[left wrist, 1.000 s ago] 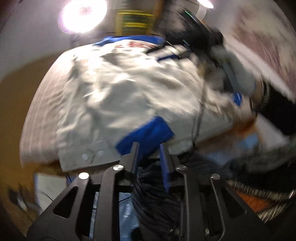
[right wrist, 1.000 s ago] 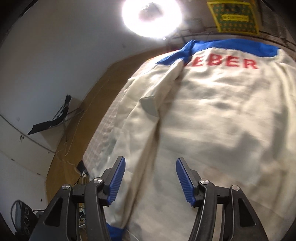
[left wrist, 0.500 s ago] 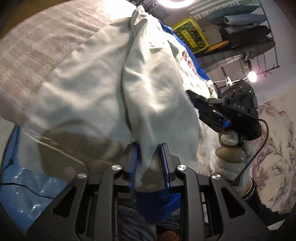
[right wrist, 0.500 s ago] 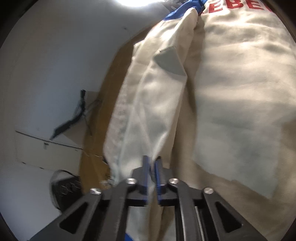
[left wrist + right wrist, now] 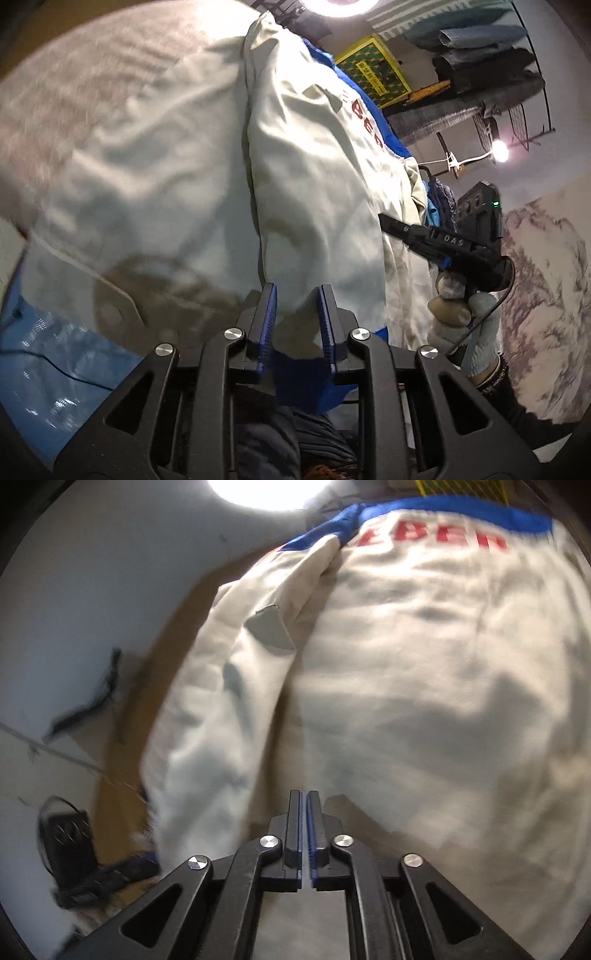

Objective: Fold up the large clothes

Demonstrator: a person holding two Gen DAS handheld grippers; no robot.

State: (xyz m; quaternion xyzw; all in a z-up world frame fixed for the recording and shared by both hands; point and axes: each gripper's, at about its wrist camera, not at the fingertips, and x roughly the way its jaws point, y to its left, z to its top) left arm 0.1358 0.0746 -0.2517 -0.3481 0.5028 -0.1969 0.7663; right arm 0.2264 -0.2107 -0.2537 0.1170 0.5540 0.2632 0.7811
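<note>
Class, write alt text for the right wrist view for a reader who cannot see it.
The right tongs, pressed shut, point along a cream jacket with a blue collar band and blurred red lettering. One sleeve lies folded along its left side, with a pale wall beyond.

A bright ring light [image 5: 345, 3] glares at the top of the left view, and a small lamp [image 5: 499, 149] glows by a metal rack [image 5: 491, 62] stacked with rolled fabrics. A yellow crate [image 5: 373, 72] sits below it. A mountain mural [image 5: 546, 280] fills the right wall. In the right view: a plain white wall [image 5: 92, 602], a brown floor [image 5: 122, 738], and a black box [image 5: 70, 840].
</note>
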